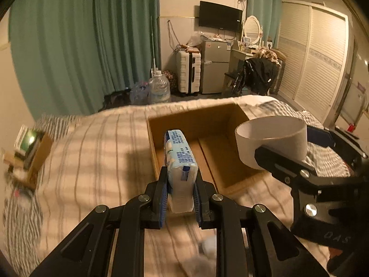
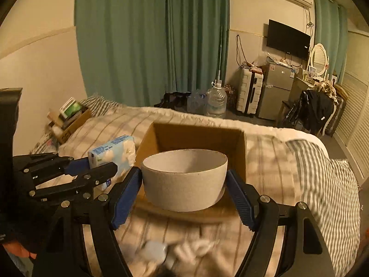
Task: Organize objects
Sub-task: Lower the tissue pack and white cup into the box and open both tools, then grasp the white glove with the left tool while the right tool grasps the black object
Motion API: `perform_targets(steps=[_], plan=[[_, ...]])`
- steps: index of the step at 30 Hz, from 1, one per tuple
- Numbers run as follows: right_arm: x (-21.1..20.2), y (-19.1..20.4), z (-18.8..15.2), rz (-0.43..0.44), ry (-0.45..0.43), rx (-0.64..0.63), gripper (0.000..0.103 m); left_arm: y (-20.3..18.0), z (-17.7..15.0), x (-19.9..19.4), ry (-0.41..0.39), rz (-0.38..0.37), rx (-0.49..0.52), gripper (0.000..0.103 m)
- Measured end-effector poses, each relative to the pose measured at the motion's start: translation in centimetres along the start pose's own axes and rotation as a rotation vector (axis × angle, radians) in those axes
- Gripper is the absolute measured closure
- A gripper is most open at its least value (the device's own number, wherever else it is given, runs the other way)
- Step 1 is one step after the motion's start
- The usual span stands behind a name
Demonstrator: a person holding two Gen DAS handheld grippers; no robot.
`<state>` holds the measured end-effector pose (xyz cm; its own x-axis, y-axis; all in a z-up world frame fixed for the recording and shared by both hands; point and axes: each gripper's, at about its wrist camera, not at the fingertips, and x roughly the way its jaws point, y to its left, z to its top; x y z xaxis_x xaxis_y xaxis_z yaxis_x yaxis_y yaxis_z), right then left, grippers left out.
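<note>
My left gripper is shut on a blue-and-white tissue pack and holds it above the near left edge of an open cardboard box on the bed. My right gripper is shut on a pale grey bowl, held upright above the box's near edge. In the left wrist view the bowl hangs over the box's right side. In the right wrist view the left gripper with the pack is at the left.
The striped bedding covers the bed. A small cardboard box with items sits at the bed's far left. White crumpled items lie on the bedding below my grippers. A water jug, suitcase and fridge stand beyond the bed.
</note>
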<state>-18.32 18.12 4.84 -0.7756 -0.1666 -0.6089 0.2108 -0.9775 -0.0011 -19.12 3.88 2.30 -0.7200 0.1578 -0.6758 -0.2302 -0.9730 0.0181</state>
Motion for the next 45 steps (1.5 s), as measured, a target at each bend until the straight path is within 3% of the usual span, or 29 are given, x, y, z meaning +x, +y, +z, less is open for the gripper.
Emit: perform_targets(steps=[4,10,17,19,20,21,22,24,27,32,36,41,45], plan=[[4.1,-2.2,2.4,-0.025,0.012,0.022,0.029,0.0,2.6,4.2,-0.001,0.039,0.031,0.084],[9.8,-4.3,2.8,-0.048,0.060,0.040,0.030,0.3,3.5,11.1,0.052,0.023,0.003,0.084],[12.9,-5.2,2.1,-0.006,0.109,0.043,0.028,0.3,2.9,13.8,0.075,0.005,0.010,0.081],[12.1,-5.3,1.9,0.007,0.092,0.053,0.020,0.1,2.9,13.2,0.068,-0.008,0.022,0.073],[11.4,-5.4,2.0,-0.010,0.071,0.058,0.011,0.0,3.0,12.4,0.063,-0.006,0.022,0.049],[10.5,-5.6,2.0,-0.033,0.050,0.061,0.010,0.0,3.1,11.8,0.057,0.001,0.018,0.019],[9.7,-5.6,2.2,-0.041,0.041,0.065,0.010,0.1,3.1,10.8,0.038,0.014,0.005,0.011],[7.3,-6.0,2.7,-0.048,0.023,0.087,0.010,0.4,3.3,7.5,-0.019,0.014,-0.020,0.009],[2.9,-5.6,3.3,-0.071,0.018,0.081,0.010,0.7,3.6,3.2,-0.033,0.008,-0.022,0.009],[-5.9,-3.6,3.6,-0.125,-0.016,0.015,0.010,0.7,2.9,-4.7,-0.091,0.076,0.004,0.009],[-11.5,-1.7,2.6,-0.119,-0.025,-0.001,0.010,-0.1,1.0,-9.3,-0.108,0.117,0.030,0.009],[-15.1,1.0,-1.0,-0.148,-0.022,-0.064,0.010,-1.4,-3.3,-10.9,-0.067,0.107,0.038,0.009],[-14.0,1.9,-5.5,-0.174,0.028,-0.056,0.010,-1.5,-7.2,-9.3,0.006,0.108,0.003,0.009]])
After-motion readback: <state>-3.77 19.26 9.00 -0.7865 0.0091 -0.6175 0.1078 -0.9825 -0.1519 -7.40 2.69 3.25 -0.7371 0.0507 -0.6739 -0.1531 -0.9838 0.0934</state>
